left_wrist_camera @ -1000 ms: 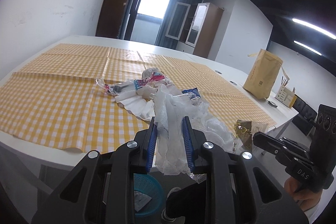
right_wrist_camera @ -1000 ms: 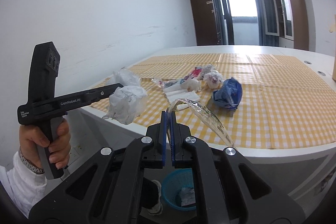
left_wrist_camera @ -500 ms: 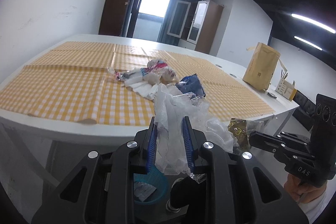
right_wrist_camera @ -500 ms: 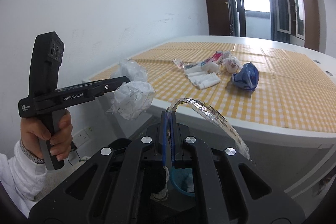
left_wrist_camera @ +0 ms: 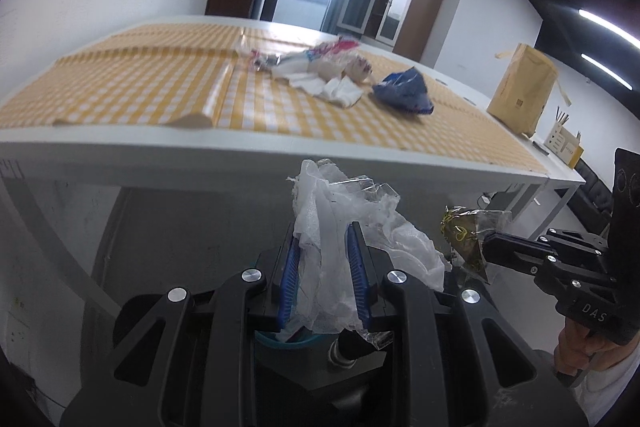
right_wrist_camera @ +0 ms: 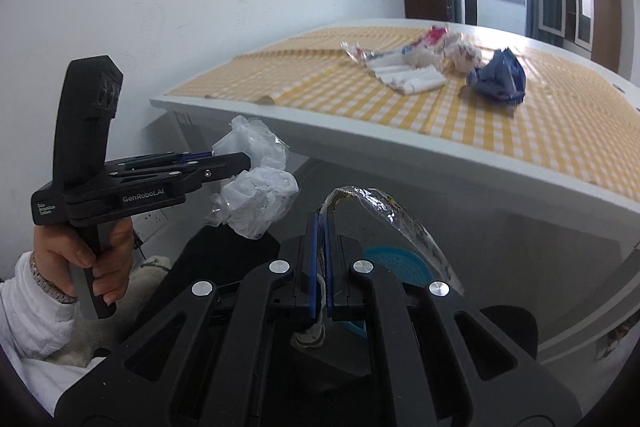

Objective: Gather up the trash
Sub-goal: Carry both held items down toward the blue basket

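Observation:
In the left wrist view my left gripper (left_wrist_camera: 323, 235) is shut on a crumpled clear plastic bag (left_wrist_camera: 316, 195) in front of the table and below its edge (left_wrist_camera: 240, 147). To its right, my right gripper (left_wrist_camera: 486, 245) holds a gold and silver foil wrapper (left_wrist_camera: 460, 231). The right wrist view shows my right gripper (right_wrist_camera: 322, 219) shut on that foil wrapper (right_wrist_camera: 384, 211), with my left gripper (right_wrist_camera: 244, 163) and its plastic bag (right_wrist_camera: 256, 195) to the left. A blue bin (right_wrist_camera: 400, 265) stands on the floor just beyond the fingers, partly hidden. A blue wrapper (right_wrist_camera: 498, 77) and white tissues (right_wrist_camera: 404, 77) lie on the yellow checked cloth.
A brown paper bag (left_wrist_camera: 520, 87) and a pen holder (left_wrist_camera: 564, 147) stand at the table's far right. A table leg (left_wrist_camera: 52, 227) slants at the left. A person's hand (right_wrist_camera: 100, 259) in a white sleeve grips the left handle. White wall behind.
Both grippers have sunk from above the tabletop to below its front edge, each still holding its piece of trash. The blue bin now lies closer under the fingers.

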Action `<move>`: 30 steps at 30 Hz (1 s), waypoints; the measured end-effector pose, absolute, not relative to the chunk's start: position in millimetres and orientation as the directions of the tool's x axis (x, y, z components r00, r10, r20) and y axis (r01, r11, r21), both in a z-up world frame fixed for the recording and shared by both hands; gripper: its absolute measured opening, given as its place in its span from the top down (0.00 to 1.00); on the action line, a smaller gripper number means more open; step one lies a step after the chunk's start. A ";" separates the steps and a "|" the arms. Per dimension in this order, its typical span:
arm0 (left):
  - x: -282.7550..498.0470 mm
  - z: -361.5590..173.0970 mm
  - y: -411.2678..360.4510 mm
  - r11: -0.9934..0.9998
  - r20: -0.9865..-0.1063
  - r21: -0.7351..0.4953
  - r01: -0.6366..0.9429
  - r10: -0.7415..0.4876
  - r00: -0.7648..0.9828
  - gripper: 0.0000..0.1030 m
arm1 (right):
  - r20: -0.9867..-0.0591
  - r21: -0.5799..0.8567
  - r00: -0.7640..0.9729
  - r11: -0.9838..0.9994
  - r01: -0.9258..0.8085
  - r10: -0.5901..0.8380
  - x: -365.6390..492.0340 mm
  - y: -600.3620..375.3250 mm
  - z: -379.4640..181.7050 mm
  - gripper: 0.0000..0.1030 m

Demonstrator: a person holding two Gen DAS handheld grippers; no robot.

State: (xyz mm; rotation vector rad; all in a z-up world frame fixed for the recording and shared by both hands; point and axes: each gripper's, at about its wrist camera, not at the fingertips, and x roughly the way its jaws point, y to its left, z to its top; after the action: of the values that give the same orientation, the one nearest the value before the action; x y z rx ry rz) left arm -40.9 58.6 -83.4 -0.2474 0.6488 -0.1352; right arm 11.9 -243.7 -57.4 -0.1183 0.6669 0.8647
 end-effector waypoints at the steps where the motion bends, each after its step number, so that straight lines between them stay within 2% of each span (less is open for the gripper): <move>1: -38.9 -88.1 58.3 0.962 -0.587 -0.271 0.046 -0.203 0.784 0.77 | -0.597 0.163 0.460 0.661 -0.732 0.657 13.6 -242.4 -62.5 0.98; 16: 14.9 -182.9 60.8 0.965 -0.717 -0.263 -0.010 -0.188 0.672 0.77 | -0.715 0.177 0.383 0.682 -0.709 0.585 53.9 -214.8 -148.9 0.98; 22: 41.3 -226.7 71.0 0.945 -0.769 -0.321 -0.066 -0.219 0.601 0.77 | -0.761 0.191 0.344 0.697 -0.691 0.550 73.8 -200.8 -189.1 0.98; 30: 71.2 -257.3 70.0 0.948 -0.812 -0.300 -0.109 -0.193 0.551 0.77 | -0.800 0.210 0.307 0.719 -0.662 0.516 92.8 -189.6 -236.5 0.98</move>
State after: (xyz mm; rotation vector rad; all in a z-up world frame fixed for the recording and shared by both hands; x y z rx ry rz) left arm 71.2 70.0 -257.3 -0.3341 0.9911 -0.0513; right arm 92.8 -189.6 -236.5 -0.1702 0.9873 0.7837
